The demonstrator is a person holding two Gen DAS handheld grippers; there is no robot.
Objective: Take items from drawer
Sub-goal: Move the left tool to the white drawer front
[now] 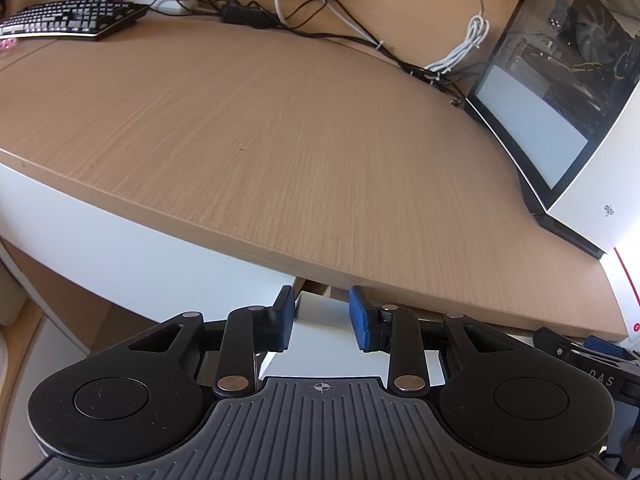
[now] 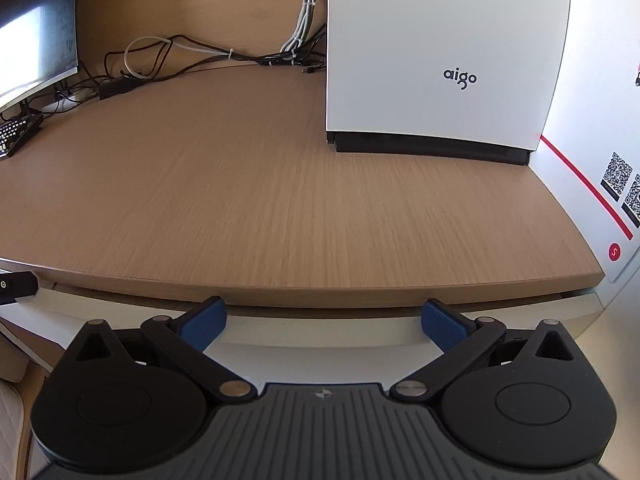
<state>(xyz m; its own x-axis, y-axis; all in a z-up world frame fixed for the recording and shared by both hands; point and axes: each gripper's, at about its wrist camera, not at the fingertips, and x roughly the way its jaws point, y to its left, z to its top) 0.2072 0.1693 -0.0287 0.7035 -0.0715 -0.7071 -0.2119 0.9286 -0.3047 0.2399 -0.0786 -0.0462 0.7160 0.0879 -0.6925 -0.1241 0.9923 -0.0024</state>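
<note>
The white drawer front runs just under the front edge of the wooden desk top. It stands a little out from the desk, and what the drawer holds is hidden. My right gripper is wide open in front of the drawer's top edge, with nothing between its blue pads. My left gripper is narrowly open, its pads either side of the drawer front's left corner. No grip on the corner shows. A black and blue part of the right gripper shows at the far right of the left wrist view.
A white "aigo" computer case stands on the desk at the right, beside a white box with a red line and QR codes. Tangled cables, a monitor and a keyboard lie towards the back and left.
</note>
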